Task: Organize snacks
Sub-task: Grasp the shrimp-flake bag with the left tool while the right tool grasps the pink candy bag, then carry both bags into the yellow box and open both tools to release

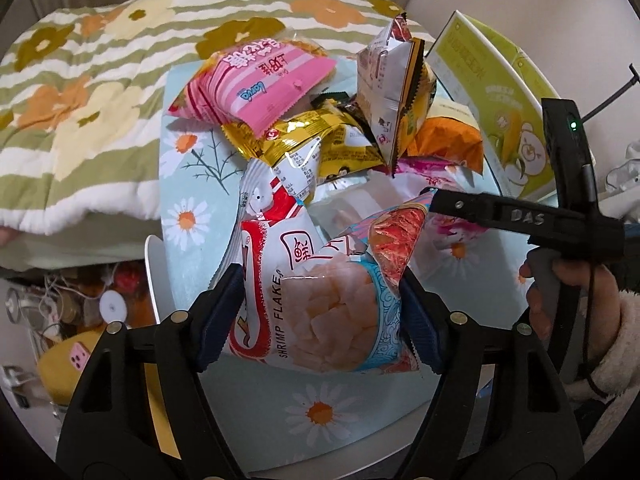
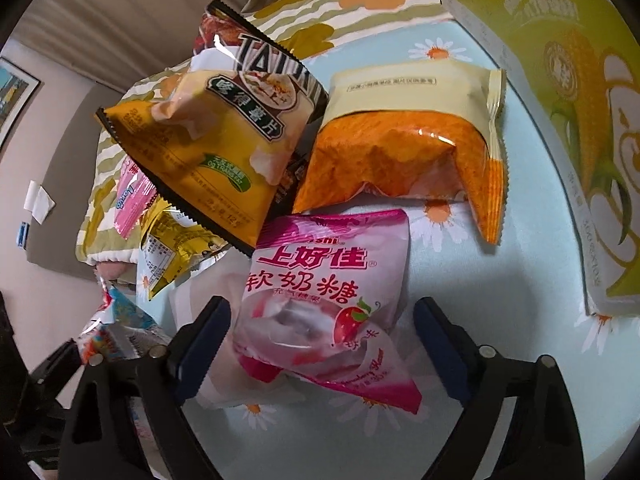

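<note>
A pile of snack bags lies on a round table with a light-blue daisy cloth (image 1: 200, 184). My left gripper (image 1: 322, 300) is shut on the shrimp flakes bag (image 1: 320, 304), both pads pressing its sides. My right gripper (image 2: 322, 344) is open, its fingers to either side of a pink strawberry soft-candy bag (image 2: 320, 300) without touching it. The right gripper also shows in the left wrist view (image 1: 492, 212). Behind lie a yellow potato chip bag (image 2: 208, 152), an orange snack bag (image 2: 400, 156), a pink striped bag (image 1: 256, 80) and gold packets (image 1: 304, 140).
A green and white corn-print box (image 2: 568, 100) stands at the table's right edge. A flowered green quilt (image 1: 80, 120) lies behind and left of the table. Clutter and cables (image 1: 72, 312) sit on the floor at the lower left.
</note>
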### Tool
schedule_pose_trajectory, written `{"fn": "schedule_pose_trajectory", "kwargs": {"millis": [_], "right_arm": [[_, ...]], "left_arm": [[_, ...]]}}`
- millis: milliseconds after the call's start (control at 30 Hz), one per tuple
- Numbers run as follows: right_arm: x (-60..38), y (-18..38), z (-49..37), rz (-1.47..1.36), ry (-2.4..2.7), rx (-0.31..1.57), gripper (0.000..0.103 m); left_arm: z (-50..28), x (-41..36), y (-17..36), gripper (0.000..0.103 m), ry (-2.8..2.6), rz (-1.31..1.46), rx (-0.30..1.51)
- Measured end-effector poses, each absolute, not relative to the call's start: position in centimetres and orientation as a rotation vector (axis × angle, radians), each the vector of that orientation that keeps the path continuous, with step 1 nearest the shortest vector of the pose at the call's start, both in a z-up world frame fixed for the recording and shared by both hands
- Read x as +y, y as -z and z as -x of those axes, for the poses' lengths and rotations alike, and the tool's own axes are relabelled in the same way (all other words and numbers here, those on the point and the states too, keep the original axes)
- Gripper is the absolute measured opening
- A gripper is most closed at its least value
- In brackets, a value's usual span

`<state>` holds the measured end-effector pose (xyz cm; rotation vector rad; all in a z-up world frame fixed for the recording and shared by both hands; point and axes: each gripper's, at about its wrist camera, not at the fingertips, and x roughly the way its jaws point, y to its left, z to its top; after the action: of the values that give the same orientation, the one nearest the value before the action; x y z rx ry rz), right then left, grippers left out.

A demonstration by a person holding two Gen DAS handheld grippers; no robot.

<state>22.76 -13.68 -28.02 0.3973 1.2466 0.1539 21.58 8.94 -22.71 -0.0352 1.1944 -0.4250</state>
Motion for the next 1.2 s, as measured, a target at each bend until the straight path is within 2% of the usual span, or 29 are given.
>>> {"fn": "schedule_pose_trajectory", "kwargs": {"millis": [100,300,600,967,1200], "right_arm": [[-13.1,27.9,-22.7,-0.354,-0.163,1.243,0.068],[-12.6,27.5,-22.3,-0.312,-0.161,1.225,0.06],[-13.9,25.3,-20.3,-0.327,-0.141,1.199,0.059],[-15.3,16.2,-17.6,-0.294,-0.199,1.043,0.059],[-20.1,11.7,-17.9,-0.292,-0.235,0.911,0.059]], "left_arm": [[-21.5,9.0,22.6,0.072,0.422,0.037,1.19],[-21.2,9.2,22.2,0.072,0.419,0.039,1.181],[-20.3,9.2,20.2,0.071,0.424,0.042,1.134],[-20.1,7.5,12.9,0.071,0.426,0.04,0.988],[-21.0,2.4,7.9,0.071,0.401,0.03,0.867]]}}
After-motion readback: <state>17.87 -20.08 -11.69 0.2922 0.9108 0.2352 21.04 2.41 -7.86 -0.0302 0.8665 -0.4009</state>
